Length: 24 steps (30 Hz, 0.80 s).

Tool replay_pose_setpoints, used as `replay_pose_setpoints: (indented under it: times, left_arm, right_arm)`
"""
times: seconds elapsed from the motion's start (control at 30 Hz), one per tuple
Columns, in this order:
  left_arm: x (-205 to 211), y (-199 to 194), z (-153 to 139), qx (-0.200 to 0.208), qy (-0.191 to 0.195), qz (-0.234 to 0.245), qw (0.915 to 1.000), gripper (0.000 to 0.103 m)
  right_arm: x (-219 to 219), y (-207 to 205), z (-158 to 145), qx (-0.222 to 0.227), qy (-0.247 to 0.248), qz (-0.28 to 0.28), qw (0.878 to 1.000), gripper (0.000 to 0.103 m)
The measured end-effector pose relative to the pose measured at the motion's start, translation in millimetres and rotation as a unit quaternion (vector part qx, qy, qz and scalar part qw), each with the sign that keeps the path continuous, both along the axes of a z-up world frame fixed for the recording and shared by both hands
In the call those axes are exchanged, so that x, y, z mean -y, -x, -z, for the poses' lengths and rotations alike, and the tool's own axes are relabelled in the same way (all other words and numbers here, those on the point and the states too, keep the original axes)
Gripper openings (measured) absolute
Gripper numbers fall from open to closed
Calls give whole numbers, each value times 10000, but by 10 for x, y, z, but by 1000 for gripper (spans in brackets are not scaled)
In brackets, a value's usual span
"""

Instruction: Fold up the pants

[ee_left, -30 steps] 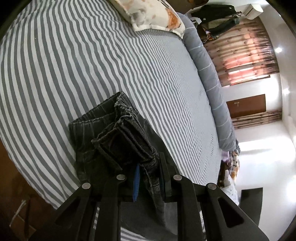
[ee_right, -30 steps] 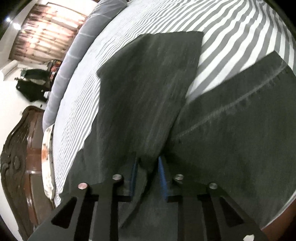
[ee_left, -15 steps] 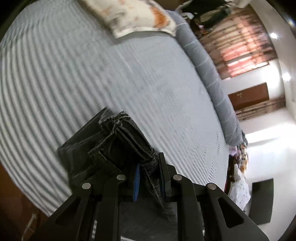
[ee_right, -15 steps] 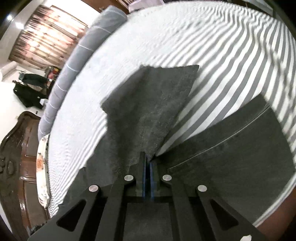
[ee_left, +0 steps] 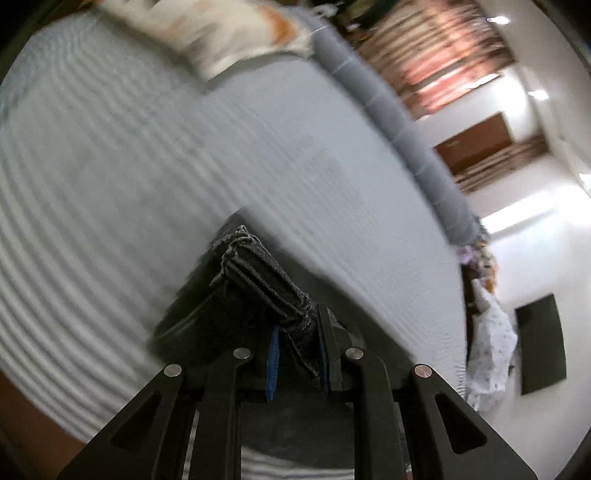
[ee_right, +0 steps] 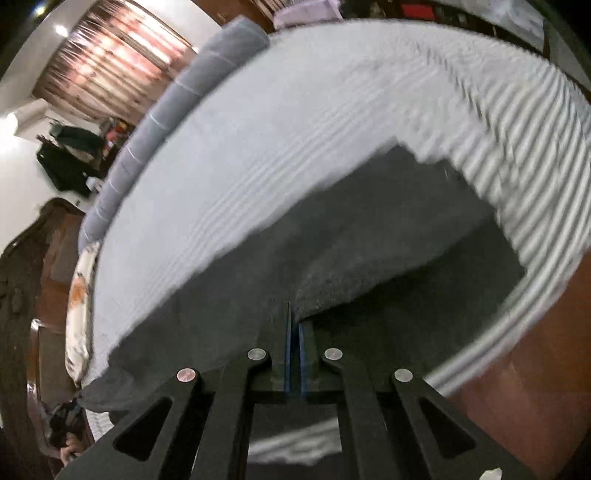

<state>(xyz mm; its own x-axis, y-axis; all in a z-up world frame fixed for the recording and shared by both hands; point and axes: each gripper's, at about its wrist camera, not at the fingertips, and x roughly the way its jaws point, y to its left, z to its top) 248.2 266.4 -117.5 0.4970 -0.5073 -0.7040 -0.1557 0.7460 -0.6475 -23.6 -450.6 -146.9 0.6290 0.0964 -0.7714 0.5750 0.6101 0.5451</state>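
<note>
In the left wrist view, the left gripper (ee_left: 297, 345) has its blue-lined jaws drawn in on a thick bunched edge of the dark jeans (ee_left: 255, 280), which looks like the gathered waistband; the denim fills the narrow gap between the pads and rises just ahead of the tips as a ridged, stitched roll. More of the dark cloth hangs in a fold ahead and to the left of the claw, off the striped bedsheet (ee_left: 129, 177) that spreads beyond it, blurred. Farther ahead, at the top of the view, lies a white pillow with orange patches (ee_left: 236, 33), and to its right a long grey bolster (ee_left: 399, 122) runs along the bed's far edge, with curtains (ee_left: 436, 51) behind it. In the right wrist view, the right gripper (ee_right: 294, 334) has its jaws pressed almost together, with only a thin layer of the jeans (ee_right: 369, 236) pinched between the blue pads. From the tips the dark fabric fans out ahead and to both sides in a broad lifted sheet, with another layer of it lower to the right. Beyond lies the grey-and-white striped sheet (ee_right: 295, 129), then the grey bolster (ee_right: 177, 96) far to the left, and a dark carved headboard (ee_right: 22, 280) at the left edge.
</note>
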Motion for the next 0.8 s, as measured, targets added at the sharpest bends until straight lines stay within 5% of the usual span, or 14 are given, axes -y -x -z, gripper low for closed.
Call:
replay_pose_setpoints:
  times: [0.27,0.5,0.63,0.8]
  left_arm:
    - [-168,289,516,-512,-168,-280,9982,18]
    - [73,300,322,-429,-1032,-91,9937,20]
    - [117,376,167,-407,-1258,-126,9911,22]
    - [165,573,-77,-178,-1566,-180,9873,22]
  right_arm:
    - [-96,80,436,-445,-107,-27,9989,3]
    - [-55,45,595,-319,-353,-86,9988,10]
    - [109,159,658,82,-777,126,9969,22]
    - [434,321,714,401,-981,542,9929,24]
